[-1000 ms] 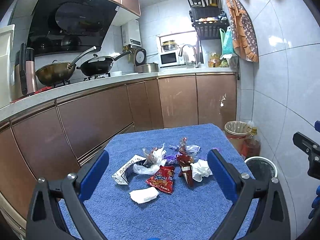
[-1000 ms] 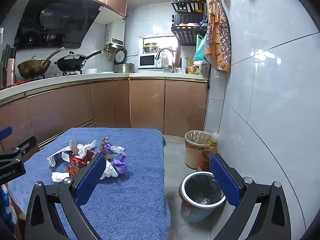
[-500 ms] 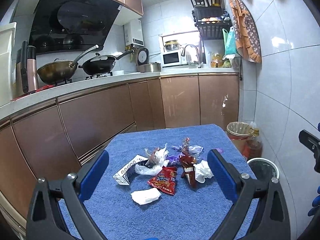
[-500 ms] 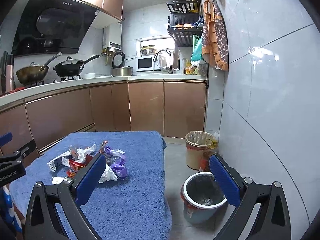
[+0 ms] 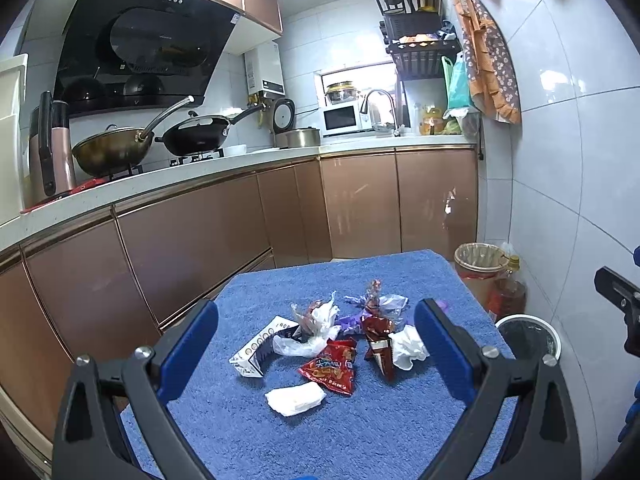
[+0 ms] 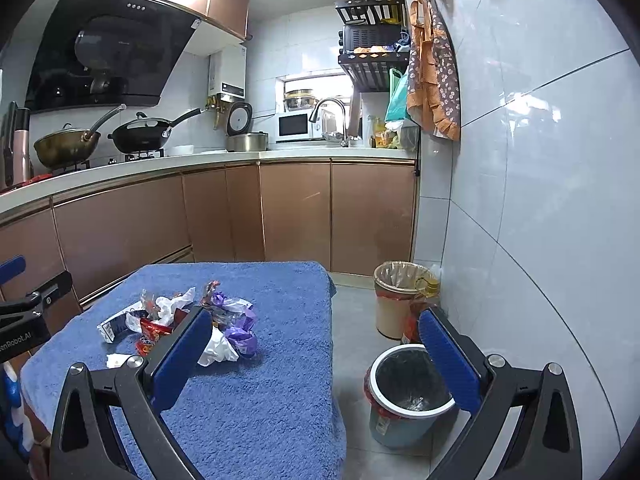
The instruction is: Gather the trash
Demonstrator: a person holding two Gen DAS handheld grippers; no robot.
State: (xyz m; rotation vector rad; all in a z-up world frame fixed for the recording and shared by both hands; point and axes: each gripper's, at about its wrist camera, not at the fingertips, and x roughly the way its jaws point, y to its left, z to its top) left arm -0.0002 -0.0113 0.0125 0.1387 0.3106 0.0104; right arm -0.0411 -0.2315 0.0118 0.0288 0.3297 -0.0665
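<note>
Both claws stand wide open and hold nothing: the left claw (image 5: 316, 344) hangs over the litter, the right claw (image 6: 320, 348) is aimed half off the edge of the surface (image 6: 280, 400), toward the floor. The trash sits in one loose heap on the blue towel that covers the surface — a red snack packet (image 5: 331, 367), a folded white tissue (image 5: 295, 398), a crumpled tissue (image 5: 407, 347), a dark red wrapper (image 5: 378, 340), a flattened carton (image 5: 262, 347), thin clear film and a purple wrapper (image 6: 242, 330). The blue bin (image 6: 408, 394) stands on the floor just beside the surface, a second lined bin (image 6: 394, 300) behind it.

Risks, as I judge them: the pieces touch and overlap, so closing on one may drag a neighbour along and drop it on the floor during the carry; thin film and tissue can slip from the pads; a low approach could snag the towel's pile and pull the cloth; a light wrapper released too high may drift and miss the bin's mouth.

Writing: "nRobot.AI" reads on the left claw's body in the right wrist view; the packet and carton carry print too small to read.
</note>
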